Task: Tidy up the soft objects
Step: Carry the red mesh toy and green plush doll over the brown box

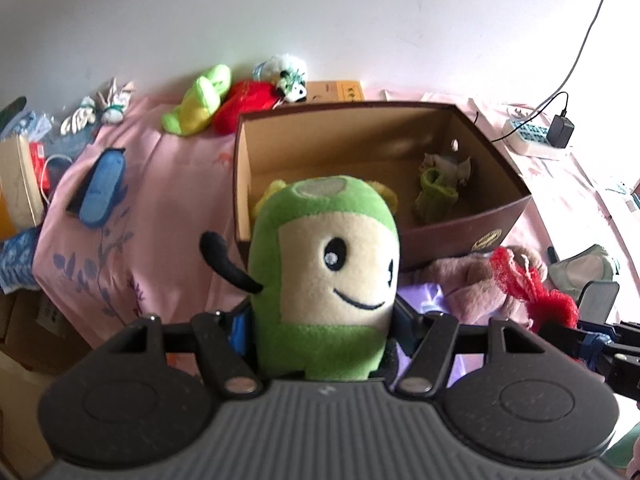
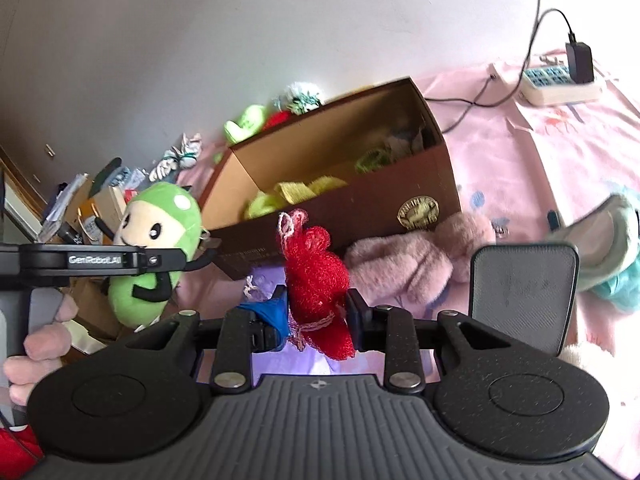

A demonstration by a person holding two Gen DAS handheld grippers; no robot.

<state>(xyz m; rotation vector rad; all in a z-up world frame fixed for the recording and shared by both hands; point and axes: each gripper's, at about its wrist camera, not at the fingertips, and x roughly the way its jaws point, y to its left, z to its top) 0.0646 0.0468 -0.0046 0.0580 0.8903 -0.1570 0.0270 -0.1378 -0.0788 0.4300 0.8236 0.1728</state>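
My left gripper [image 1: 320, 320] is shut on a green and cream plush doll [image 1: 326, 272], held upright in front of the open brown cardboard box [image 1: 460, 236]; the doll also shows in the right wrist view [image 2: 156, 240]. My right gripper [image 2: 316, 320] is shut on a red knitted mesh piece [image 2: 316, 276], held just before the box's front wall [image 2: 360, 216]. The red piece shows at the right of the left wrist view [image 1: 528, 284]. Inside the box lie green and yellow soft items [image 1: 436, 196] [image 2: 296, 192].
A pink fluffy item [image 2: 416, 256] lies against the box front on the pink bedsheet [image 2: 520, 168]. Green and red plush toys [image 1: 200, 100] and a white one [image 1: 290, 74] lie by the wall. A power strip with charger [image 2: 560, 84] is at the right. Clutter lies at the left.
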